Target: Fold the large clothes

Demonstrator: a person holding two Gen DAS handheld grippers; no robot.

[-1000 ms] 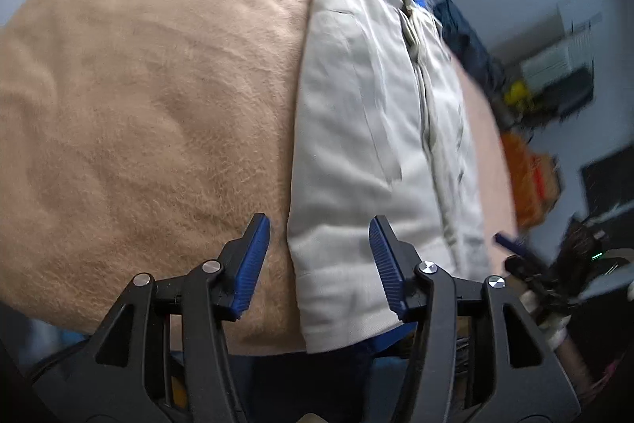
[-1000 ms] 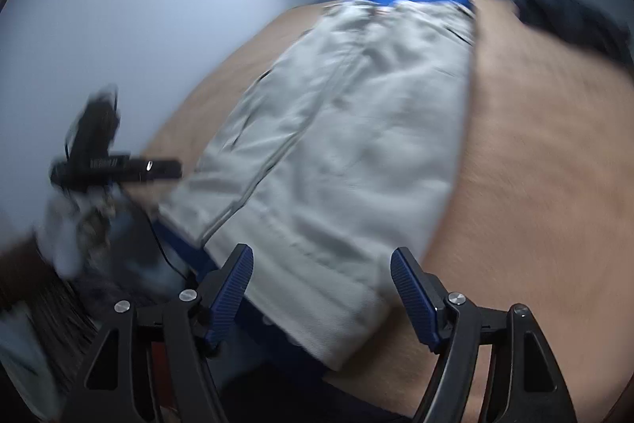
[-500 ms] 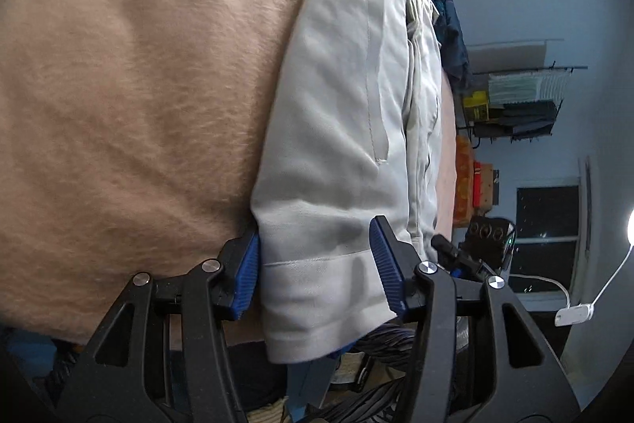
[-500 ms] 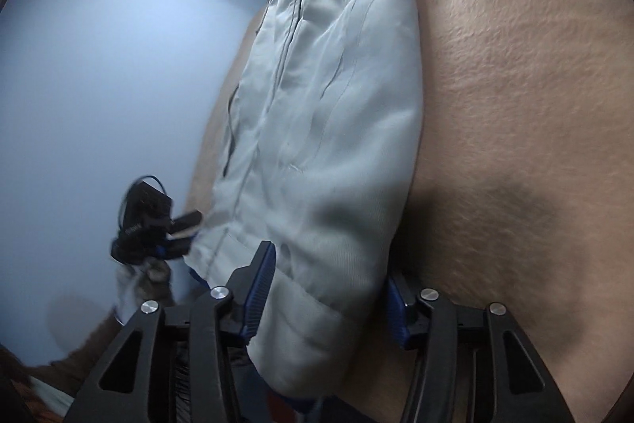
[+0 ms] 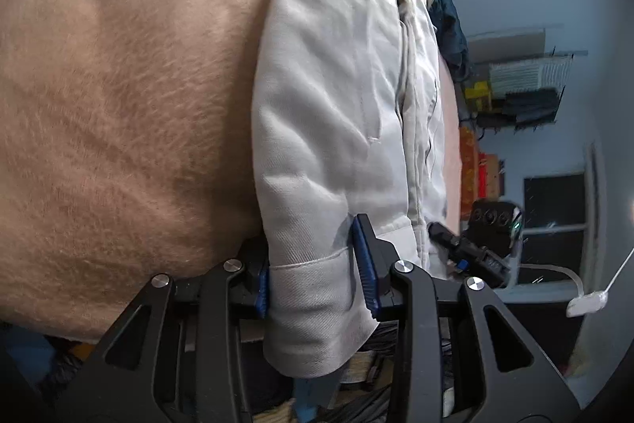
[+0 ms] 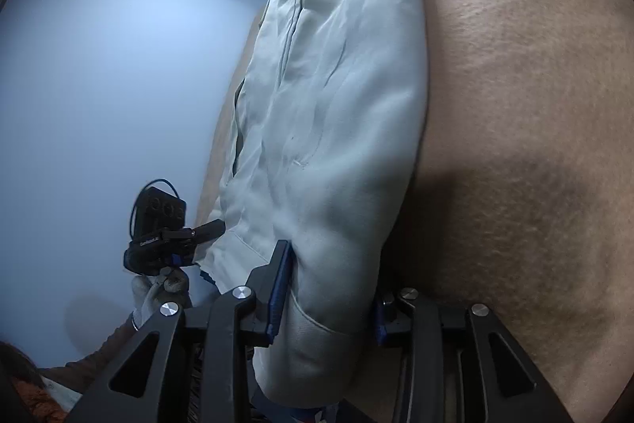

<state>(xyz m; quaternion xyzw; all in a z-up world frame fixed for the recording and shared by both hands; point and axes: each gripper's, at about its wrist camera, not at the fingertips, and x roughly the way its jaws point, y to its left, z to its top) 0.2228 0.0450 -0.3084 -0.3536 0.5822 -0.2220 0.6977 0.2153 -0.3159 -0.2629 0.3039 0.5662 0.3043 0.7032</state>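
Soft tan blanket (image 5: 119, 106) holds the jacket (image 5: 337, 86), its near hem at the edge. Your left gripper (image 5: 313, 272) and right gripper (image 6: 329, 300) squeeze its corners; lift both evenly.

Bare tan blanket (image 5: 119, 106) spreads wide to the left of the pale garment (image 5: 337, 106), and equally open blanket (image 6: 515, 106) lies to its right. The garment's hem fills the gap in both the left gripper (image 5: 313, 276) and the right gripper (image 6: 329, 300). Beyond the bench edge, shelving and red boxes (image 5: 483, 169) crowd the wall.
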